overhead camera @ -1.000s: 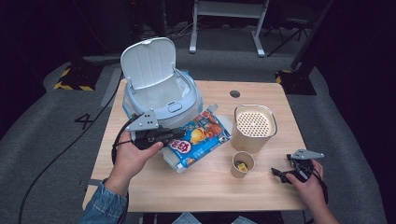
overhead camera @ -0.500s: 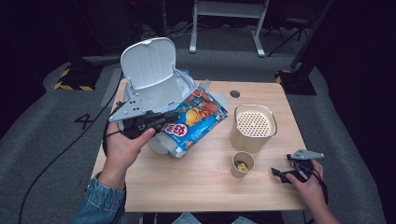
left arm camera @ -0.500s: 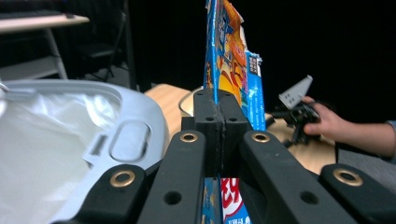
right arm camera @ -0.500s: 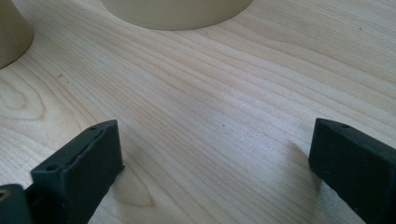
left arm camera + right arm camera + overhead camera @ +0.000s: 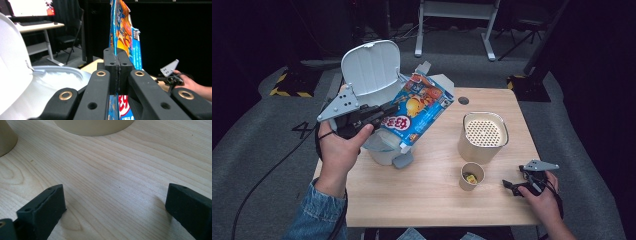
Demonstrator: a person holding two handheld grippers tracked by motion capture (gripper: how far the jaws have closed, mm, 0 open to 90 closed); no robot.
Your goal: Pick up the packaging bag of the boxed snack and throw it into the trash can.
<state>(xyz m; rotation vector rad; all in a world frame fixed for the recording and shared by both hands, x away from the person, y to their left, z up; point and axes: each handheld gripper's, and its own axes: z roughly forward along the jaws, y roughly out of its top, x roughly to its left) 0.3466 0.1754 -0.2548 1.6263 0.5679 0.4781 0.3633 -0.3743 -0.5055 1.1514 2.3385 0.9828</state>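
Snack box (image 5: 419, 111), blue and orange, held up off the wooden table (image 5: 432, 200), tilted over the white bin (image 5: 384, 147) and just in front of the bin's raised lid (image 5: 369, 67). Pinched along one edge by the left gripper (image 5: 384, 111), jaws pressed tight on the cardboard, seen edge-on in the left gripper view (image 5: 120, 27) rising straight from between them. Right of the bin, well apart from it: a cream canister (image 5: 483, 137) with a perforated top, and nearer the front edge a small paper cup (image 5: 472, 176) with something yellow inside. Further right again, near the table's right front corner, the right gripper (image 5: 512, 186) low over the wood, jaws spread wide with bare table between them (image 5: 117, 202); cup and canister bases at the top of the right gripper view. Bare wood in front of the bin, across the front of the table and between bin and canister; a small dark round spot (image 5: 463, 100) on the far part of the table right of the bin. Compared with half a second ago: box lifted higher and swung further up toward the lid, left hand (image 5: 337, 150) raised with it; right gripper, cup and canister unmoved.
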